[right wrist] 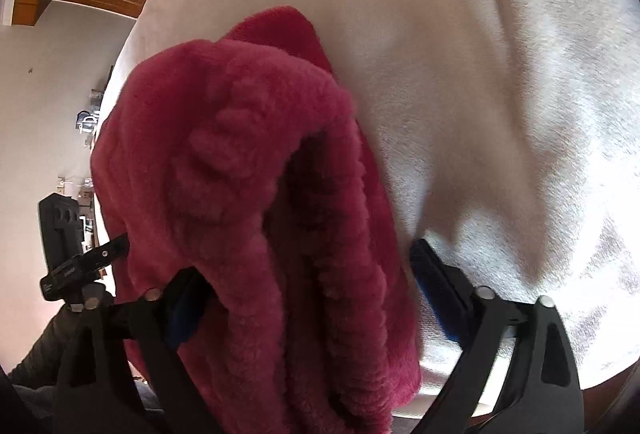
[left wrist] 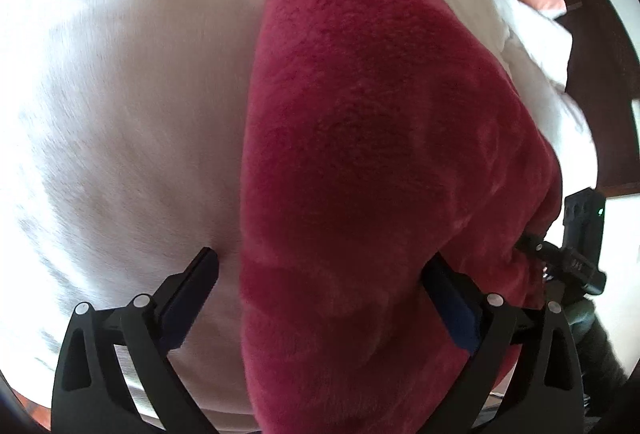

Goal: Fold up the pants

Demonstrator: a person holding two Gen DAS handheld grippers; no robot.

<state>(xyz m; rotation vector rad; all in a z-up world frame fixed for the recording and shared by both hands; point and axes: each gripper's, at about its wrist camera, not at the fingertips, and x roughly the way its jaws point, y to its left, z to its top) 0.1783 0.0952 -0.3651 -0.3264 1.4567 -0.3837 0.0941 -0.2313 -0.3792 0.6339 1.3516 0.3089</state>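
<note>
My left tool (left wrist: 320, 288) is spread wide, gripping nothing, w/ the red fleece pants (left wrist: 380, 173) lying between its fingers on the white bed (left wrist: 120, 113). Right tool (right wrist: 308, 278) also wide apart, bunched waistband (right wrist: 256, 169) loose between fingers.

- The red fleece pants (left wrist: 360, 153) lie in a long folded band on the white blanket (left wrist: 120, 113), running away from the camera.
- The left gripper (left wrist: 324, 274) stands with jaws wide; the near end of the pants sits between them (contact with the pads is unclear).
- The right gripper (left wrist: 576, 246) shows at the pants' right edge.
</note>
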